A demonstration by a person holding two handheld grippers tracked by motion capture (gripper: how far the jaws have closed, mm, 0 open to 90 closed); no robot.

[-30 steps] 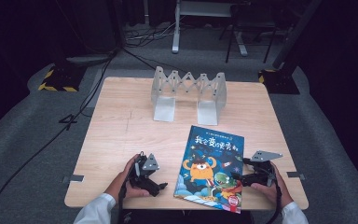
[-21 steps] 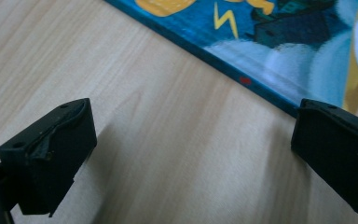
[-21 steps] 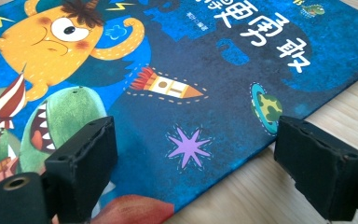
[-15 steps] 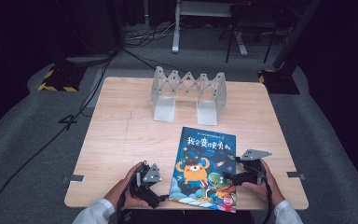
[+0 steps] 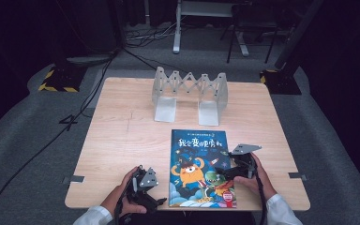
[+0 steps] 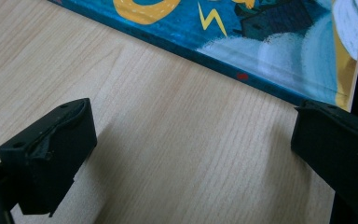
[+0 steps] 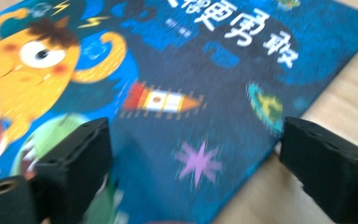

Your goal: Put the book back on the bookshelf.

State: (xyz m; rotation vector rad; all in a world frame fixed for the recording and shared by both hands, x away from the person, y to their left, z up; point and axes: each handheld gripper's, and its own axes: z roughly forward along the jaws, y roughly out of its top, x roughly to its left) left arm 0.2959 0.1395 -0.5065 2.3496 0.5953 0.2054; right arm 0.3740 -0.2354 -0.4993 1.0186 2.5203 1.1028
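A blue picture book with an orange monster on its cover lies flat near the table's front edge. My left gripper rests on the wood just left of the book's lower corner. Its jaws are open, with bare table between them and the book's edge just beyond. My right gripper is open at the book's right edge. In the right gripper view one jaw hangs over the cover and the other over the wood beside it. Neither gripper holds anything.
A pale accordion-style book rack stands at the back middle of the wooden table. Small metal brackets stick out at the table's sides. Cables run over the grey floor to the left.
The book has turned straighter and slid a little left. My right gripper moved left onto the book's right edge. My left gripper drew back slightly toward the front edge.
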